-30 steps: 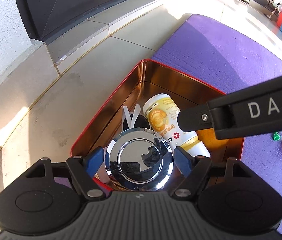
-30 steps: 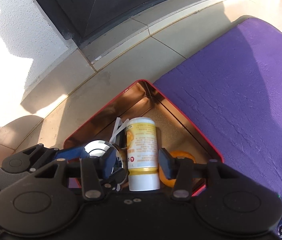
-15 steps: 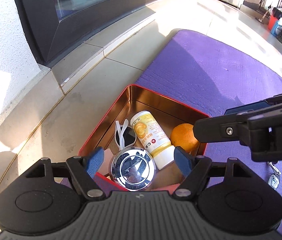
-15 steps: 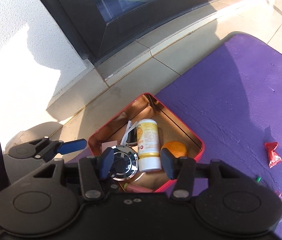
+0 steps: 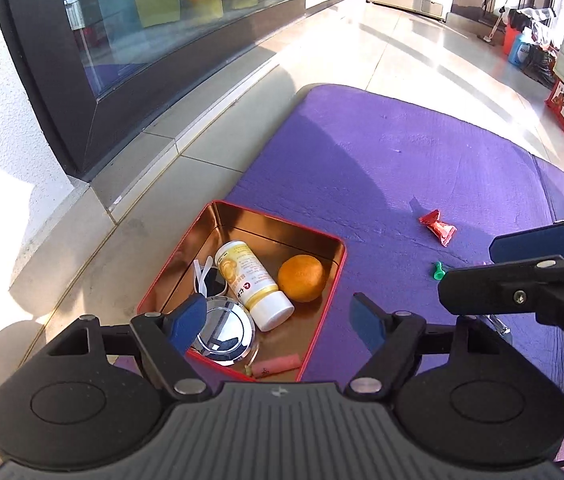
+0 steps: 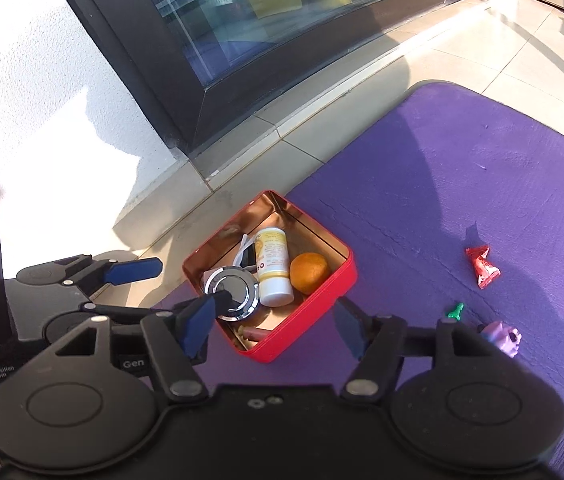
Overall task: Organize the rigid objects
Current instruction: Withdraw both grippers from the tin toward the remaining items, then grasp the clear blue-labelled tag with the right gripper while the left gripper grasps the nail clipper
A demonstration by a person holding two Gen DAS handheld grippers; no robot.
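Overhead, both grippers hover with jaws apart above the red rectangular metal tin (image 5: 324, 304).
Left gripper (image 5: 279, 322) and right gripper (image 6: 271, 326) grip nothing; a shiny round chrome lid (image 6: 233, 290) lies inside.

Ahead of the left tool (image 5: 282, 322): red rectangular metal tin (image 5: 324, 302), gold-toned inside, holding a yellow-and-white plastic bottle (image 5: 253, 282), an orange round fruit (image 5: 302, 278) and a mirror-chrome round lid (image 5: 223, 332). Purple textured mat (image 5: 402, 168). Right of tools: red foil wrapper (image 6: 482, 266), small green piece (image 6: 456, 311).

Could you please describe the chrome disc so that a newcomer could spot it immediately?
Find the red tin at the purple mat's edge. In its near corner, beside the white-capped bottle, lies the chrome disc: round, mirror-bright, the only metallic item inside.
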